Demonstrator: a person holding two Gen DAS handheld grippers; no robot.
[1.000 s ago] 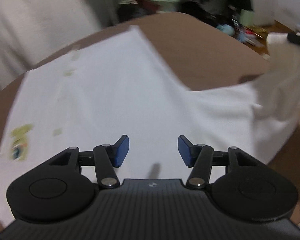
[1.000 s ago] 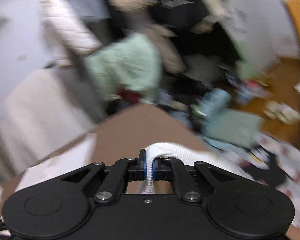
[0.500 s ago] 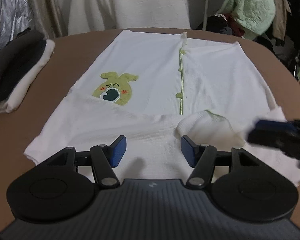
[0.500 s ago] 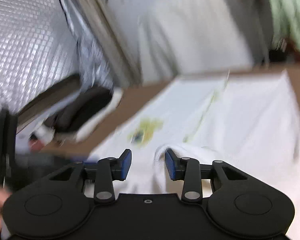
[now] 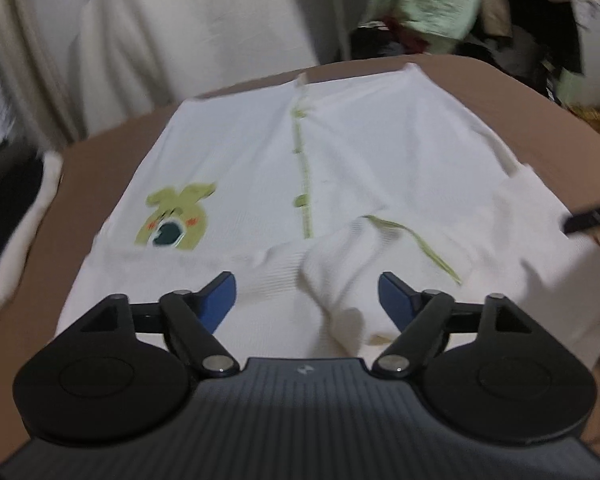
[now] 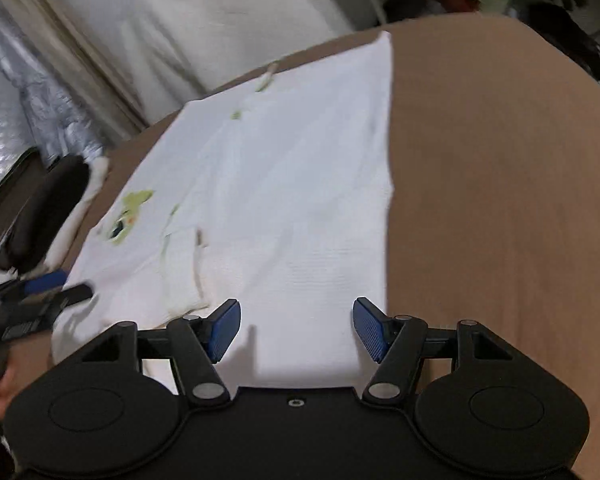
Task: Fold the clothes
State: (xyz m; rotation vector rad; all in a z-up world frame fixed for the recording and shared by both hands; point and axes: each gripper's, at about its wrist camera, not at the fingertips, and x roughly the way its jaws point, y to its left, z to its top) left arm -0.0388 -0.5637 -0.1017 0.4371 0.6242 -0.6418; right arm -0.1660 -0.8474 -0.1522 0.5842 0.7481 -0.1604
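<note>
Dim, even indoor light; both fisheye views motion-blurred, edges bowed, with soft shadows on cloth.

the shirt (image 5: 380,152) is soft white ribbed cloth with a stitched green patch (image 5: 175,220); the table (image 6: 500,184) cover looks matt brown; gripper pads (image 6: 370,328) are ridged blue rubber.

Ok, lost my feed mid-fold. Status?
Both grippers, left and right, open, empty. Shirt flat on table, sleeves folded in. Nothing blocking.
</note>
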